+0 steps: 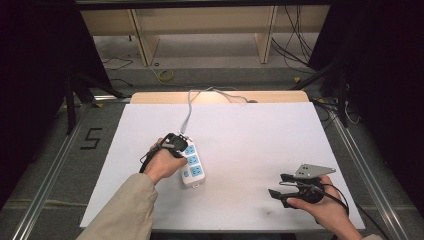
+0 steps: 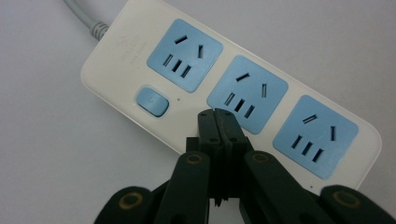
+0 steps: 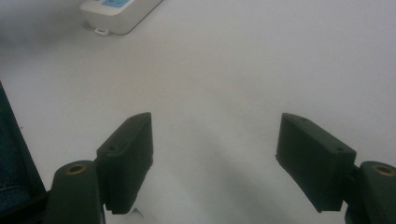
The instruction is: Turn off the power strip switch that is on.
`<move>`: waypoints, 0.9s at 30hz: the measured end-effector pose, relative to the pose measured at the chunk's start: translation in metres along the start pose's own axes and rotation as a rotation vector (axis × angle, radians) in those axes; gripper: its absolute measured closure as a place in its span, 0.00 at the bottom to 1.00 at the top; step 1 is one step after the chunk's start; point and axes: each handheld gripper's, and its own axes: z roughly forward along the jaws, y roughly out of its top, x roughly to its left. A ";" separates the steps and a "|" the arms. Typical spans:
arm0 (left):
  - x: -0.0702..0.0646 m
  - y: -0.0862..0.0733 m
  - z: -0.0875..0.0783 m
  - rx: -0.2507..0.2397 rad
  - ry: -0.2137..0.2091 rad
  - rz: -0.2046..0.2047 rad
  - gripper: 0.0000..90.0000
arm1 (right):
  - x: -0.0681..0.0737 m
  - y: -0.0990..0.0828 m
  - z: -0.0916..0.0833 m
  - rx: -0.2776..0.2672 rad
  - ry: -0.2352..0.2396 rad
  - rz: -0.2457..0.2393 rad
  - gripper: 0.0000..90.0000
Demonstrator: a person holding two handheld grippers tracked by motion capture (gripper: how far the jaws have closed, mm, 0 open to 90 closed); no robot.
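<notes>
A white power strip (image 1: 193,165) with three blue sockets lies left of centre on the white table top, its grey cable (image 1: 189,114) running to the far edge. In the left gripper view the strip (image 2: 233,88) also shows a blue switch (image 2: 152,101). My left gripper (image 2: 217,116) is shut with nothing between its jaws, and its tips hover over the strip's near edge between the switch and the middle socket; the high view shows it (image 1: 180,145) at the strip's left side. My right gripper (image 1: 278,186) stands open and empty over bare table at the front right, its jaws (image 3: 215,154) wide apart.
The white board (image 1: 240,150) covers the table, with a wooden edge (image 1: 220,97) at the far side. Cables (image 1: 295,45) lie on the floor beyond. Metal frame rails (image 1: 50,165) run along both sides. An end of the strip (image 3: 119,14) shows in the right gripper view.
</notes>
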 end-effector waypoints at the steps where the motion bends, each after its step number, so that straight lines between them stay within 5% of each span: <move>1: 0.000 0.000 0.000 0.000 0.000 0.000 1.00 | 0.000 0.000 0.000 -0.001 -0.001 -0.001 0.31; 27: -0.001 0.000 0.000 0.000 0.009 0.013 1.00 | 0.000 0.001 -0.001 -0.005 -0.002 0.000 0.31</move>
